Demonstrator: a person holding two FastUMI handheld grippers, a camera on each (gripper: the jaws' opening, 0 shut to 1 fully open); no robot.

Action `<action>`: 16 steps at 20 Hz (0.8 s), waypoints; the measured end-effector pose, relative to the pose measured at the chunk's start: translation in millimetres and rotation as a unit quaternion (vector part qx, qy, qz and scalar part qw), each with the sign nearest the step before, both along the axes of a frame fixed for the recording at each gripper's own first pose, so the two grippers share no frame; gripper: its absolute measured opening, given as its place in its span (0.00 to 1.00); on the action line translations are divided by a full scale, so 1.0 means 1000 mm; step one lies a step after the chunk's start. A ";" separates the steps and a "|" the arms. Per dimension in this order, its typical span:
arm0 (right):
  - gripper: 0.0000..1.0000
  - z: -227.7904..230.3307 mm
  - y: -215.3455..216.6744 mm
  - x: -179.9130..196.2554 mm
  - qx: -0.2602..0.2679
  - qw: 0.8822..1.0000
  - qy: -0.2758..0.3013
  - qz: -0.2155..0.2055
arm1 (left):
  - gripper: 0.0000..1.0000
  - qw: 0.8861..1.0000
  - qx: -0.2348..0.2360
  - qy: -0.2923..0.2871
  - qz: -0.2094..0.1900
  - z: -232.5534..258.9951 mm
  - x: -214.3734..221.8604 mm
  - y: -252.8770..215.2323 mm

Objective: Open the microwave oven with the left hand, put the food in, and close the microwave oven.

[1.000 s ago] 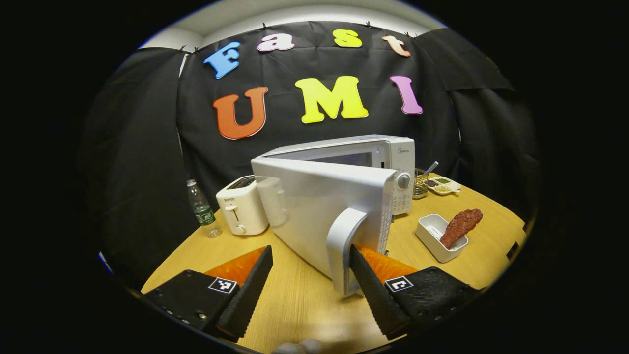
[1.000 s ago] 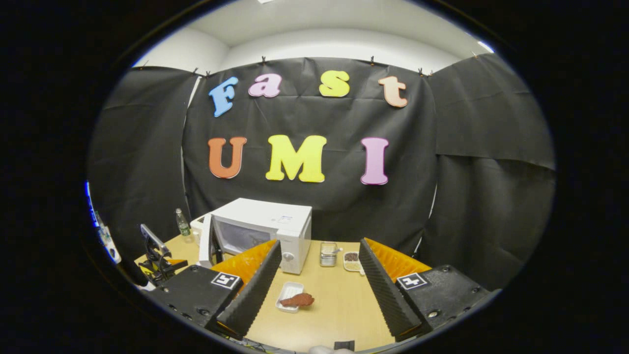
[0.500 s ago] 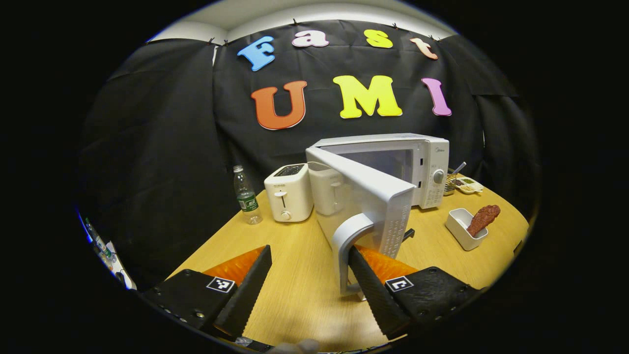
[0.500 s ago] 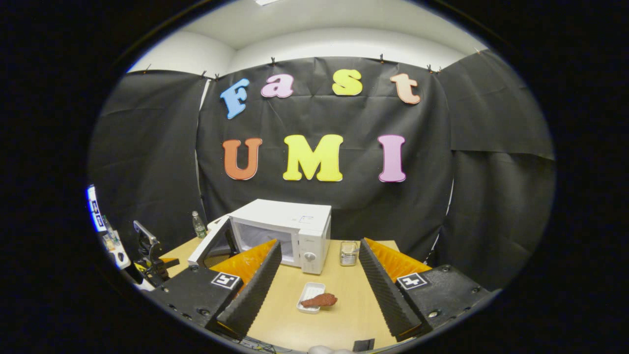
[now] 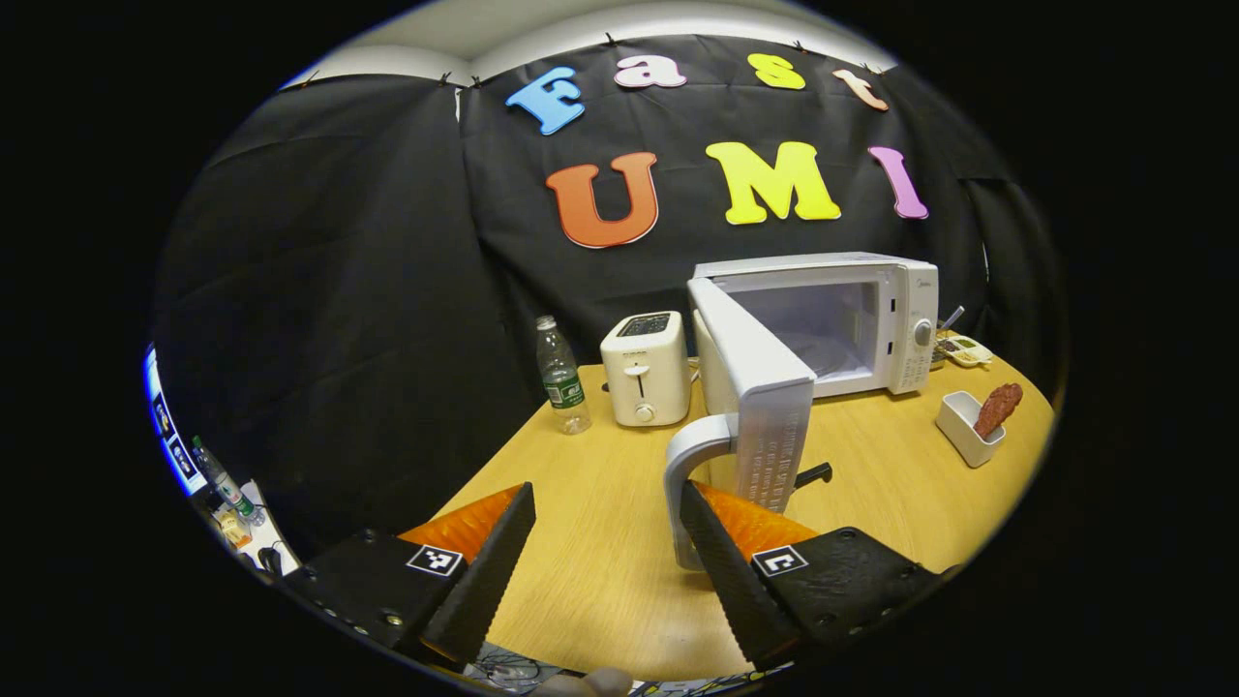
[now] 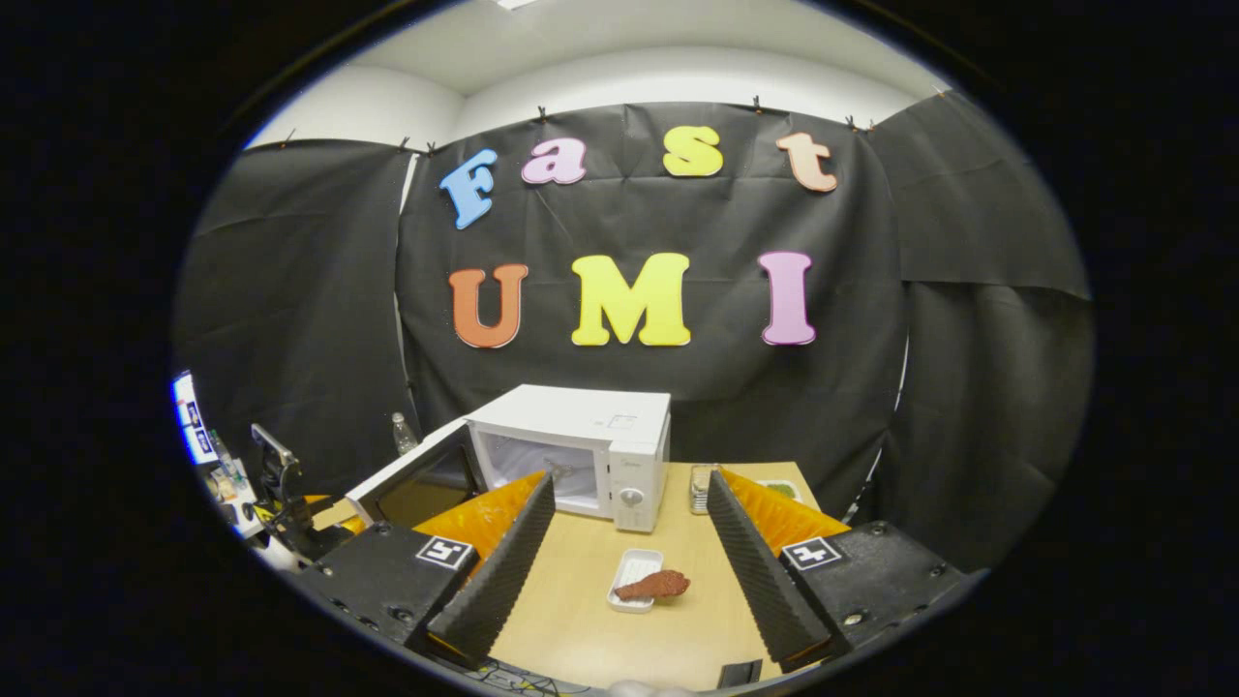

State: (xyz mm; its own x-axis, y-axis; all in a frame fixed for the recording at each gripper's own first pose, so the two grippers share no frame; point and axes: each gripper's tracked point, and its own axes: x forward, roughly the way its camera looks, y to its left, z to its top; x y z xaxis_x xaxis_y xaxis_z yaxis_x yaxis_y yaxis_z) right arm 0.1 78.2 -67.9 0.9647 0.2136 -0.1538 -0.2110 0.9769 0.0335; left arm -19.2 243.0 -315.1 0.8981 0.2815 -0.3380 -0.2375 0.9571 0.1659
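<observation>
Left claw (image 5: 605, 542) at door handle (image 5: 683, 479)

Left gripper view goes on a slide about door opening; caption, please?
Left gripper, open, hooks the handle of the microwave door, swung wide.

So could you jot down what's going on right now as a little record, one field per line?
microwave: on the wooden table, cavity showing
door: swung wide open
handle: one finger of the open left gripper hooked behind it
food: brown piece lying across a white tray, in front of the microwave
right gripper: open, above the tray, holding nothing
toaster: beside a water bottle
</observation>
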 end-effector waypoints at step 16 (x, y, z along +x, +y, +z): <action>0.95 -0.162 -0.067 0.060 0.040 0.988 0.148 -0.028 | 0.95 0.999 -0.018 -0.022 0.022 0.044 -0.035 -0.007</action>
State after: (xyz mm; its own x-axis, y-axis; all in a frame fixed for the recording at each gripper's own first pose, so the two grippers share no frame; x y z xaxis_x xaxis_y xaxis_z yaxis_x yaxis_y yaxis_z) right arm 59.9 11.1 -229.5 0.8908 0.1844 -0.4153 -0.1267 0.9785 0.1628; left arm -54.5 235.6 -271.5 0.8997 0.3091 -0.3083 -0.2852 0.9508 0.1208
